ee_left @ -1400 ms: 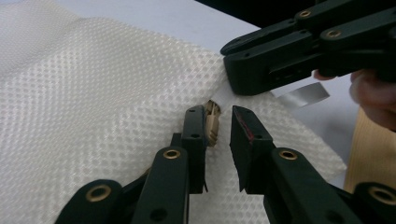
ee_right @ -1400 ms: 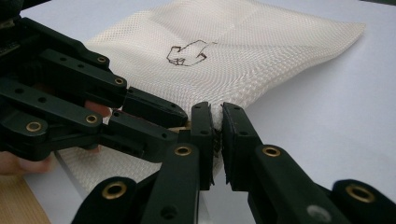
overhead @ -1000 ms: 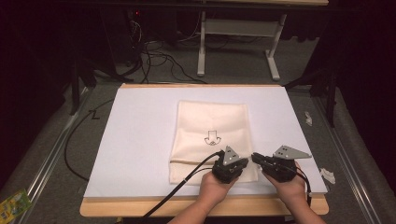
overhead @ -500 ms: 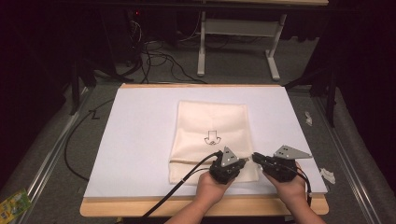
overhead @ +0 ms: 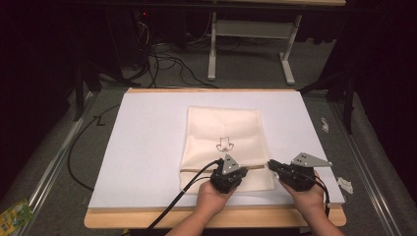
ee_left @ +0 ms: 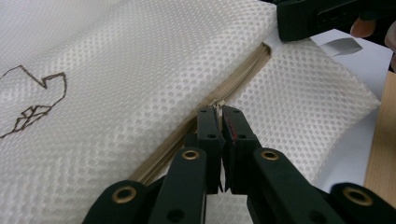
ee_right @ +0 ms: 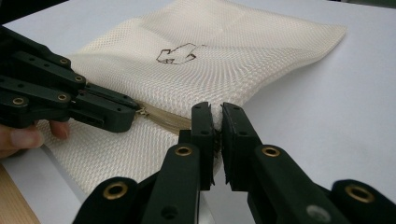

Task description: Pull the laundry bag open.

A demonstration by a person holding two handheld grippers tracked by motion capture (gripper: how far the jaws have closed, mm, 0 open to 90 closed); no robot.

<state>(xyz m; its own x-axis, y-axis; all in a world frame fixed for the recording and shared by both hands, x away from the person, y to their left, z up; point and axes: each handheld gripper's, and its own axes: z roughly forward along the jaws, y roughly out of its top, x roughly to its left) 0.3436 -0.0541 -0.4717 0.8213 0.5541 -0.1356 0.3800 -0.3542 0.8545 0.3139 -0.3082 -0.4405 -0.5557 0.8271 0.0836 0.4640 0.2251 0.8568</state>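
Pinching the zipper pull (ee_left: 218,103), left gripper (ee_left: 220,122) fingers (ee_left: 208,128) closed.

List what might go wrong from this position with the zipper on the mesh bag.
1. The left gripper pinches only the small zipper pull; it may slip out under tension.
2. The right gripper clamps just the edge of the mesh bag at the zipper's end; a hard pull might tear the mesh or drag the bag across the white sheet.
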